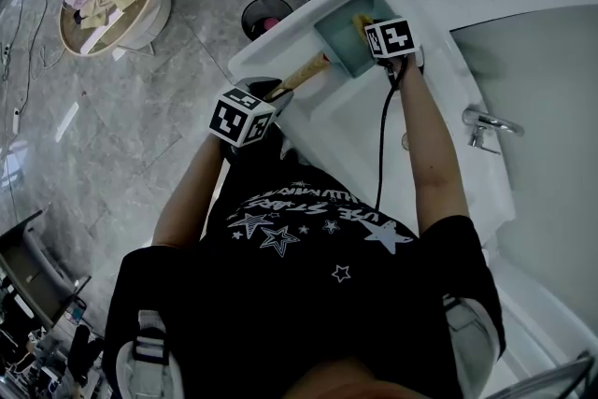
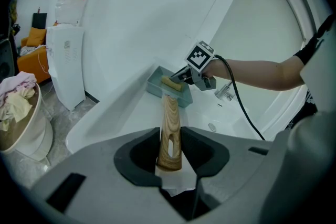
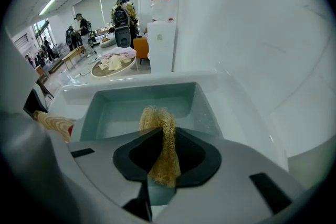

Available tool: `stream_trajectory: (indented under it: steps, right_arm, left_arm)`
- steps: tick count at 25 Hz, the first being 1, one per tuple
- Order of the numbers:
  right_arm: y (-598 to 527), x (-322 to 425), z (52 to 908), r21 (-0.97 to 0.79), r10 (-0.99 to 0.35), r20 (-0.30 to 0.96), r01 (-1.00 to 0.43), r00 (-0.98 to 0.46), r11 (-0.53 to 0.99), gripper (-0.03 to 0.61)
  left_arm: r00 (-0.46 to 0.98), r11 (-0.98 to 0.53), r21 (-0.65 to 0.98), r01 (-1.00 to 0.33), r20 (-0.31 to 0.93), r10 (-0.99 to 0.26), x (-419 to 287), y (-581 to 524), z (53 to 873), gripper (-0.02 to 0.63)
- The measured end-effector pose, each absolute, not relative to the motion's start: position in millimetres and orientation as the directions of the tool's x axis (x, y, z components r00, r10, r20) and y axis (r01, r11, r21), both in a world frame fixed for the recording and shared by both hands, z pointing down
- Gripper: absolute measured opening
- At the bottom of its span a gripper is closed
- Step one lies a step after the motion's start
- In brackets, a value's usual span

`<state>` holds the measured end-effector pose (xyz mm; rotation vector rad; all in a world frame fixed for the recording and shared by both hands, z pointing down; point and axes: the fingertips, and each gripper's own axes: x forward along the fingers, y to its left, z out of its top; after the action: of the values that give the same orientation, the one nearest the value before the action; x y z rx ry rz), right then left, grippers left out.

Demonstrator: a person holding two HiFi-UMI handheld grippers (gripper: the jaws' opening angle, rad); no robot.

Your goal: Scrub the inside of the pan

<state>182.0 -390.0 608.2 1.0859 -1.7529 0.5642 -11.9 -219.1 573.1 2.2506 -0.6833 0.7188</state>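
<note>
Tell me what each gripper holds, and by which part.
Left gripper clamps the wooden handle of the pan near its free end. Right gripper pinches a yellow mesh scrubber by one end.

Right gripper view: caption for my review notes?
The right gripper, jaws shut on a yellow scrubber, reaches into the teal pan.

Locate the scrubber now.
Right gripper view: the yellow scrubber is pinched by the right hand-held gripper, hanging over the inside of the teal pan. In the head view that's top centre, right of the left hand-held gripper on the pan's wooden handle.
</note>
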Motion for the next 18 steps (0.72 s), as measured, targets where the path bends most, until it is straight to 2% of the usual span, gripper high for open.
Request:
stream_trajectory:
  steps: [10,18]
  right_arm:
    - [-407,210,606,0.216,-0.488,0.872,-0.869,-0.033,0.445,0.077]
    - [-413,208,599,0.272,-0.539,0.842,-0.856,-0.009,0.440,0.075]
  left_arm:
    - [0.708,-0.636,0.430,-0.641,0.652,-0.272,-12,-218,574,0.132]
    - [0.709,-0.634,0.432,-0.641,0.650,-0.273,-13,-218,573,0.132]
